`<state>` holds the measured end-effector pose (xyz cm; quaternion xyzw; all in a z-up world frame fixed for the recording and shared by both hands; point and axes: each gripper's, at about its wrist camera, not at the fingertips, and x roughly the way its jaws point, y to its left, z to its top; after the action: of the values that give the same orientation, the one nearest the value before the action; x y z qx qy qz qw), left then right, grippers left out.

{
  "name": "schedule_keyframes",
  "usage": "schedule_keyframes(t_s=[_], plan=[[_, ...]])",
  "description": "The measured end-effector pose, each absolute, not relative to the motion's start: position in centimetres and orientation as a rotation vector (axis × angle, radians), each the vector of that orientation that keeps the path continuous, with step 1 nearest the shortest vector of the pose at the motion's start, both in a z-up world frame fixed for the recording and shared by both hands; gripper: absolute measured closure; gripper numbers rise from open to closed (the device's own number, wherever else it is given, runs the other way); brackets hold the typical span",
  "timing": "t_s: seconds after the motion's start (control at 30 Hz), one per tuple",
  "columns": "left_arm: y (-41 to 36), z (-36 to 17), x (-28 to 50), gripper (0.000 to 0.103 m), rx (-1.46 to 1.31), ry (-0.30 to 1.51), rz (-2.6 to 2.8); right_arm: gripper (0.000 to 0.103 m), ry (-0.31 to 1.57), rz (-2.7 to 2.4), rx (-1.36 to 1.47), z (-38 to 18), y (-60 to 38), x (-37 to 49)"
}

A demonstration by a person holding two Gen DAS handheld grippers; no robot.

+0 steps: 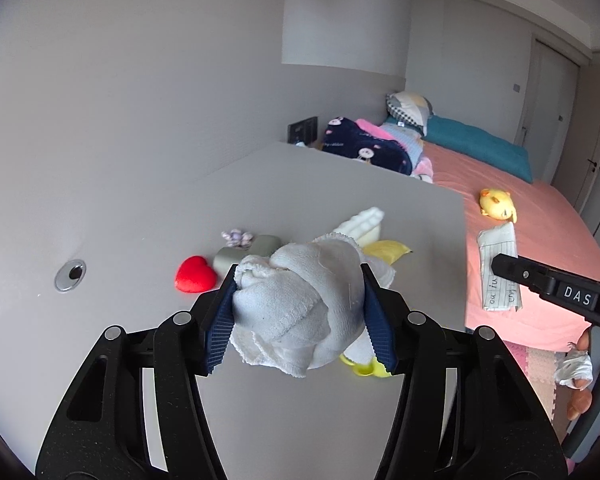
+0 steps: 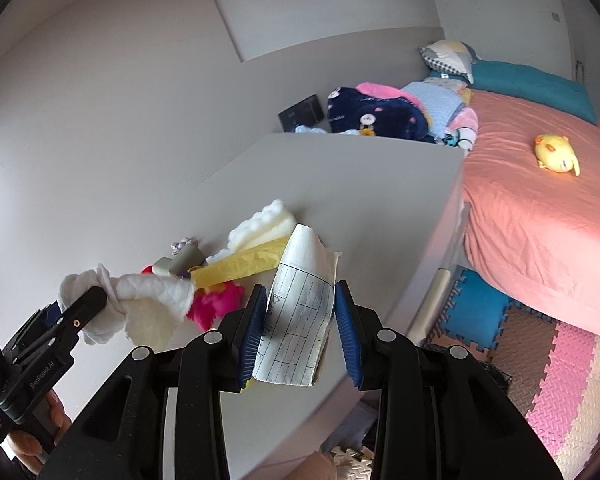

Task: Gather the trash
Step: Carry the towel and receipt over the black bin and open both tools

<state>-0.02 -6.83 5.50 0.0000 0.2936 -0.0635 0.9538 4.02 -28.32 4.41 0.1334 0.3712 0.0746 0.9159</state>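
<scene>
My left gripper [image 1: 300, 312] is shut on a bunched white cloth [image 1: 300, 300], lifted above the grey table [image 1: 300, 184]. In the right wrist view the same cloth [image 2: 140, 288] hangs from the left gripper [image 2: 88, 300] at the left edge. My right gripper [image 2: 300, 320] is shut on a folded sheet of lined paper [image 2: 296, 312], held over the table's right side. In the left wrist view that paper [image 1: 496, 252] shows behind the right gripper [image 1: 506, 267]. On the table lie a yellow paper strip [image 2: 244, 266], a white foam piece [image 1: 364, 220] and a pink thing [image 2: 216, 300].
A red heart [image 1: 196, 274], a grey-green block [image 1: 244, 256] and a purple flower band [image 1: 236, 237] lie on the table near a cable hole [image 1: 71, 275]. To the right stands a bed [image 2: 540, 208] with a yellow plush [image 2: 556, 156] and bedding. Foam mats [image 2: 540, 360] cover the floor.
</scene>
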Motion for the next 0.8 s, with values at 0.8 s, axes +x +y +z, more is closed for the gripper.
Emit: schedule_keyframes(t_s=[0.8], plan=[[-22.8, 5.4, -1.2, 0.047, 0.091, 0.595, -0.43, 0.066, 0.705, -0.077, 0.374, 4.5, -41.4, -3.4]])
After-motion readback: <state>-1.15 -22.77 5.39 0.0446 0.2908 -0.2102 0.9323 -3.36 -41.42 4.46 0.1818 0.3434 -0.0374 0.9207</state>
